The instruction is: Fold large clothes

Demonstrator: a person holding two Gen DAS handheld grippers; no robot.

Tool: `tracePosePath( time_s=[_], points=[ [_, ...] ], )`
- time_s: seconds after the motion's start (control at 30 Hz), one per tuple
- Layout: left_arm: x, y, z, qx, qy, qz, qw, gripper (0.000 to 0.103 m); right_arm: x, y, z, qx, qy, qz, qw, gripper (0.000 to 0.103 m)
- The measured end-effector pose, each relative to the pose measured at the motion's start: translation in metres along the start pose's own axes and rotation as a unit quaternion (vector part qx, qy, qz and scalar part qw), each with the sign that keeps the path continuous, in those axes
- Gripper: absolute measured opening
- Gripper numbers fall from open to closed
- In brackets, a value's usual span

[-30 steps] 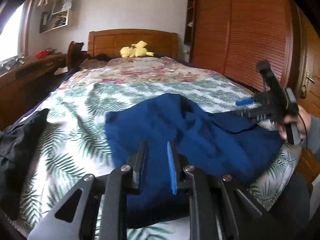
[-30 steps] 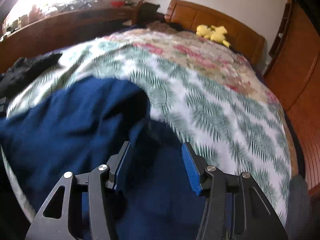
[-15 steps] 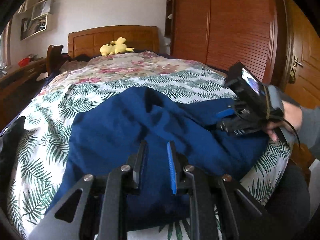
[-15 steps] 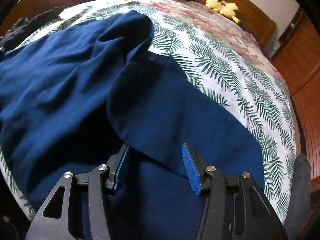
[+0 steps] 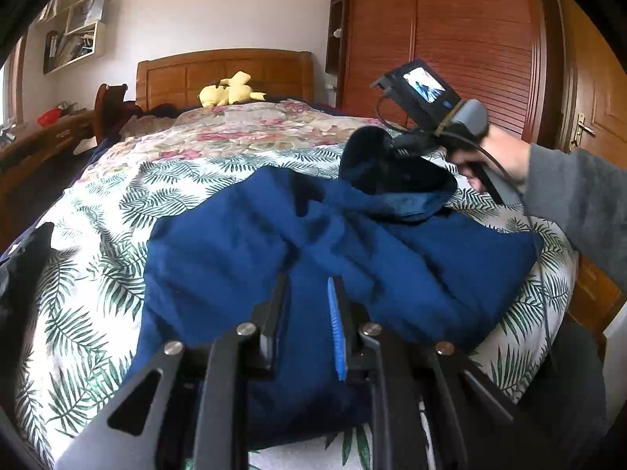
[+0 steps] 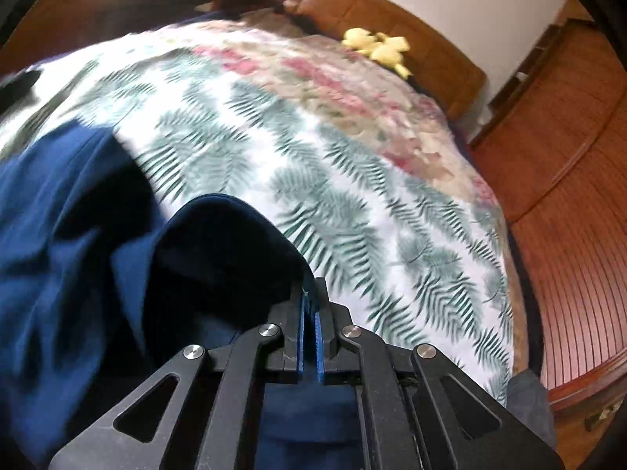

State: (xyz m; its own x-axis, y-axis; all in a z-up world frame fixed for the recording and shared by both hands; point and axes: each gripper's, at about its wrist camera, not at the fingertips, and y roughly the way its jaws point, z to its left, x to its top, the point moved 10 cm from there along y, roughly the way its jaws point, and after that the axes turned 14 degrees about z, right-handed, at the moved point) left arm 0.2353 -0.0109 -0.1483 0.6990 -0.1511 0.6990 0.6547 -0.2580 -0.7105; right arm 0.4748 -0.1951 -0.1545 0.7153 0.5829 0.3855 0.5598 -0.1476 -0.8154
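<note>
A large dark blue garment [image 5: 313, 250] lies crumpled on the fern-print bed cover [image 5: 98, 266] near the foot of the bed. My left gripper [image 5: 309, 293] hovers low over its near part, jaws a narrow gap apart, holding nothing. My right gripper [image 6: 311, 297] is shut on a fold of the blue garment [image 6: 219, 250] and lifts it off the bed. In the left wrist view the right gripper [image 5: 395, 145] holds that raised flap [image 5: 392, 172] at the garment's far right.
A black garment [image 5: 23, 258] lies at the bed's left edge. A yellow plush toy [image 5: 231, 92] sits by the wooden headboard [image 5: 223, 72]. A wooden wardrobe [image 5: 450, 31] stands along the right side. A desk [image 5: 35, 141] runs along the left.
My right gripper has closed on a fold of the blue garment and raised it off the bed. My left gripper has stayed low over the garment with the same narrow gap.
</note>
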Motion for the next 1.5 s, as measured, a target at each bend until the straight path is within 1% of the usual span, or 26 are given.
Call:
tracePosePath(
  time_s=[0.07,0.13,0.2,0.23,0.3,0.33,0.37,0.4,0.47,0.63,0.77,0.87,0.93,1.07,1.2,1.27,1.37,1.43,1.47,1.5],
  points=[
    [-0.001,-0.001,0.000,-0.001,0.000,0.000,1.0000,0.016,0.011,0.000,-0.008,-0.008,0.013,-0.003,1.000,0.002],
    [-0.001,0.000,0.001,-0.001,0.001,0.001,1.0000,0.016,0.018,0.001,-0.018,-0.001,0.036,-0.002,0.999,0.011],
    [-0.001,0.000,0.001,-0.001,0.002,0.002,1.0000,0.016,0.018,-0.001,-0.025,0.004,0.052,-0.001,0.999,0.047],
    [-0.001,0.000,0.001,-0.002,0.001,0.002,1.0000,0.016,0.017,-0.004,-0.026,0.015,0.057,-0.003,0.998,0.050],
    [0.000,-0.001,0.000,-0.004,0.001,0.000,1.0000,0.016,0.009,-0.010,-0.028,0.031,0.065,-0.007,0.997,0.051],
    [0.000,-0.002,-0.001,-0.005,0.001,-0.001,1.0000,0.016,0.000,-0.016,-0.029,0.045,0.069,-0.010,0.997,0.051],
    [0.000,-0.002,-0.001,-0.005,0.002,-0.001,1.0000,0.016,0.000,-0.016,-0.029,0.045,0.069,-0.010,0.997,0.051],
    [0.001,-0.002,-0.002,-0.006,0.002,-0.001,1.0000,0.016,-0.007,-0.018,-0.029,0.051,0.069,-0.010,0.996,0.051],
    [0.001,-0.002,-0.004,-0.007,0.004,-0.002,1.0000,0.016,-0.023,-0.020,-0.032,0.049,0.074,-0.007,0.996,0.051],
    [0.001,0.001,-0.006,-0.007,0.006,0.000,1.0000,0.016,-0.066,-0.001,-0.040,0.065,0.087,0.028,0.994,0.051],
    [0.001,0.003,-0.008,-0.006,0.008,0.001,0.9999,0.016,-0.085,0.014,-0.052,0.077,0.115,0.043,0.990,0.051],
    [0.001,0.003,-0.009,-0.006,0.009,0.001,0.9999,0.016,-0.087,0.025,-0.062,0.084,0.137,0.047,0.986,0.051],
    [0.001,0.002,-0.009,-0.007,0.010,0.000,0.9999,0.016,-0.086,0.035,-0.067,0.074,0.138,0.054,0.986,0.051],
    [0.001,0.002,-0.010,-0.007,0.009,-0.001,0.9999,0.016,-0.088,0.067,-0.081,0.066,0.148,0.083,0.983,0.051],
    [0.000,0.004,-0.010,-0.004,0.010,0.004,0.9999,0.016,-0.082,0.092,-0.089,0.107,0.175,0.093,0.974,0.051],
    [0.000,0.006,-0.010,-0.003,0.010,0.007,0.9999,0.016,-0.080,0.098,-0.089,0.113,0.178,0.096,0.973,0.051],
    [0.000,0.009,-0.011,-0.002,0.010,0.009,0.9999,0.016,-0.080,0.111,-0.085,0.143,0.186,0.111,0.966,0.051],
    [-0.001,0.010,-0.011,-0.002,0.011,0.011,0.9999,0.016,-0.078,0.114,-0.082,0.159,0.186,0.111,0.963,0.027],
    [0.000,0.011,-0.012,-0.002,0.011,0.012,0.9999,0.016,-0.075,0.112,-0.078,0.175,0.181,0.105,0.962,0.007],
    [-0.001,0.011,-0.012,-0.002,0.011,0.012,0.9999,0.016,-0.072,0.108,-0.076,0.178,0.172,0.093,0.964,0.005]
  ],
)
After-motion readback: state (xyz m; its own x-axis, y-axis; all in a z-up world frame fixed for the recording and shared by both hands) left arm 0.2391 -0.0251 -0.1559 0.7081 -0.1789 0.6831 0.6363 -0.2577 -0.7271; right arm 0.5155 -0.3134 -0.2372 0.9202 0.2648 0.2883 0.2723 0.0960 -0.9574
